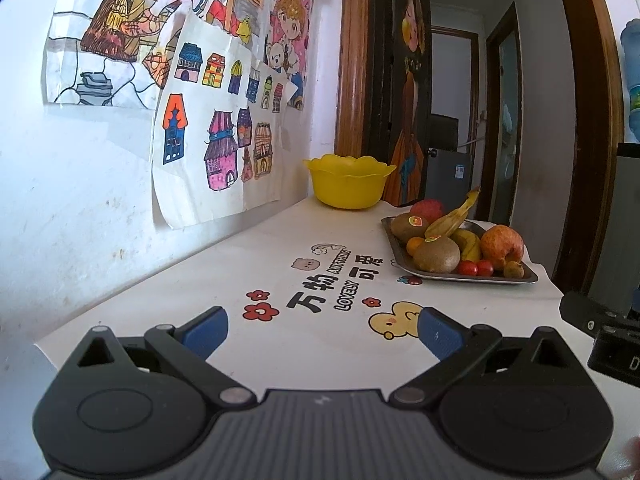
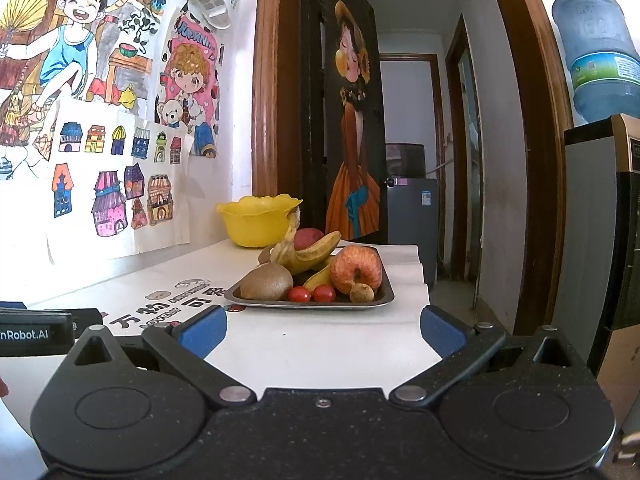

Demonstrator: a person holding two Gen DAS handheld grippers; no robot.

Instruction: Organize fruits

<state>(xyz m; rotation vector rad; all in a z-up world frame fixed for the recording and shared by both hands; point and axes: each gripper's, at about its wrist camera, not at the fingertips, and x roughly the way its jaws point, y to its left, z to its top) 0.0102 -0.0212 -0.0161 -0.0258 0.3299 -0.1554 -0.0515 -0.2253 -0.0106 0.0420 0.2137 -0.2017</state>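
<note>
A white-covered worktop runs along a wall hung with coloured drawings, its cloth printed with cartoon flowers, a duck and black lettering. At its far end, close to the wooden door frame, stands a yellow bowl with a scalloped rim; nothing shows above its rim from either view.

Just beside the bowl, nearer the cameras and toward the worktop's right edge, lies a metal tray heaped with fruit. A red-orange apple sits at the tray's right side, stem hollow facing forward. Bananas lie across the middle (one peel end curls upward). A brown kiwi fills the near left corner, with a second kiwi carrying a sticker behind it, and a reddish fruit at the back. A small orange fruit is wedged between the kiwis. Two cherry tomatoes rest touching each other at the front rim, and a small brown round fruit sits just right of them, below the apple.

The left hand-held gripper hovers low over the printed cloth, blue-padded jaws spread wide with nothing between them. The right hand-held gripper faces the tray head-on, well short of it, jaws likewise wide apart and empty. Each device's black body edges into the other's view.
</note>
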